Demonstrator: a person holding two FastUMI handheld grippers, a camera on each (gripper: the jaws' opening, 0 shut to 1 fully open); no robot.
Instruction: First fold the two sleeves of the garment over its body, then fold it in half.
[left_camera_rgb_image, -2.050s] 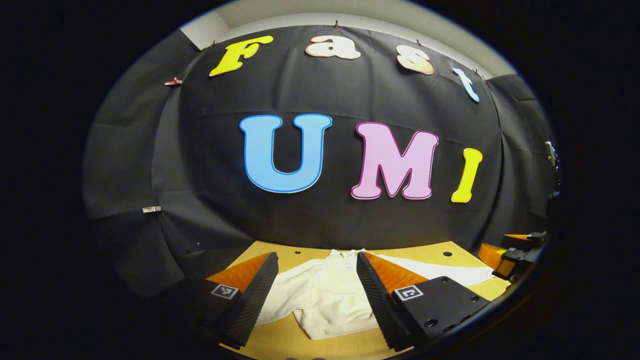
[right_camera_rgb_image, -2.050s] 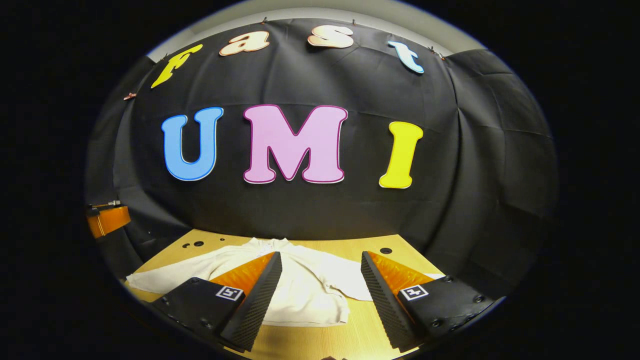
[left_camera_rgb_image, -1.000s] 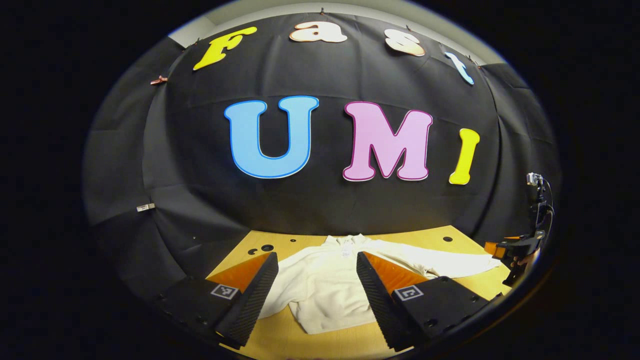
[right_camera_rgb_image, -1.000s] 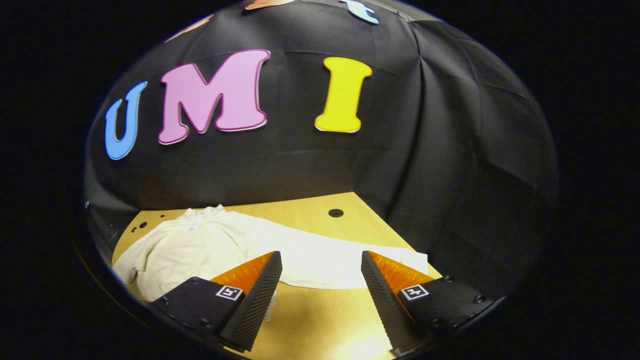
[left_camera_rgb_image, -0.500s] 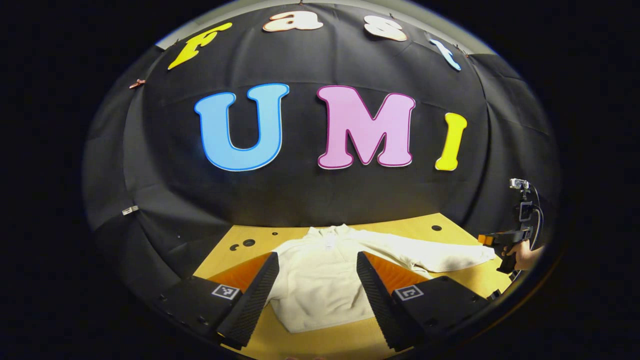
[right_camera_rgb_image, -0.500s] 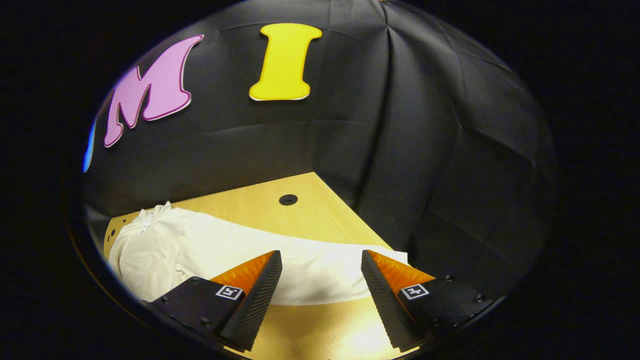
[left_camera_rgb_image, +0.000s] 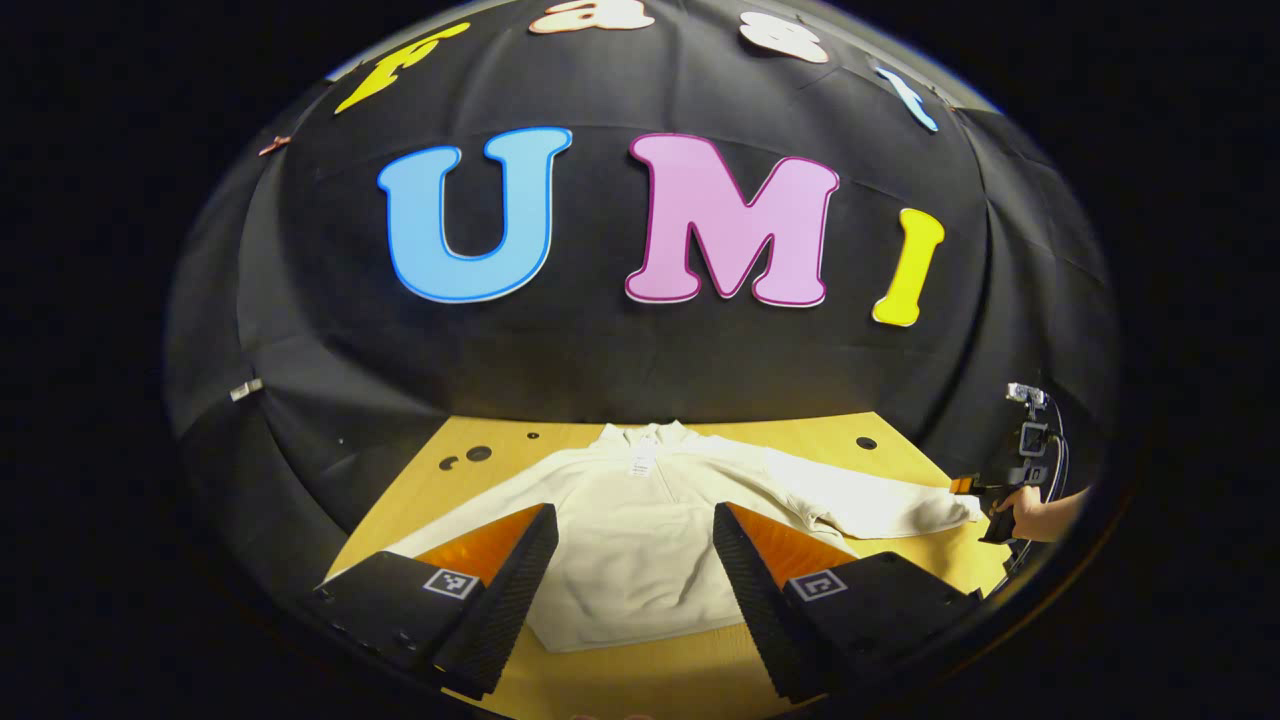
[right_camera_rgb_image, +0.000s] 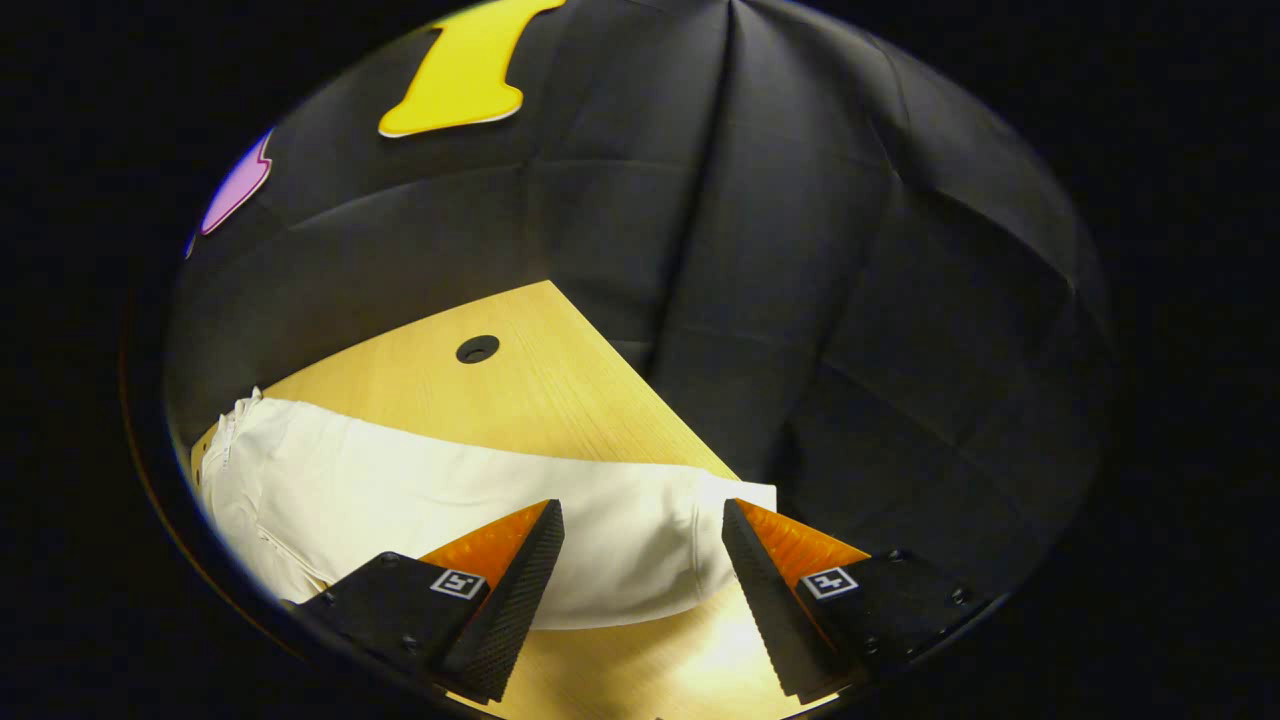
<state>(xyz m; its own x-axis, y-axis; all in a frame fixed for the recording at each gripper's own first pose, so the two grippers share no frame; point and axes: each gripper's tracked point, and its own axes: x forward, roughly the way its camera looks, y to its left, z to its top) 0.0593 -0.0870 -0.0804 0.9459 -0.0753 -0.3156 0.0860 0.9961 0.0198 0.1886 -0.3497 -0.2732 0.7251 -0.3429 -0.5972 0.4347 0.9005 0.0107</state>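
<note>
Closing on the cuff at lower centre of the right gripper view calls for the spread right gripper to pinch both layers. The cream long-sleeved fabric garment lies flat on the wooden table, low centre between the spread left gripper.

Garment's left sleeve behind tongs' finger, hem partly hidden (right view cuts its body)
</note>
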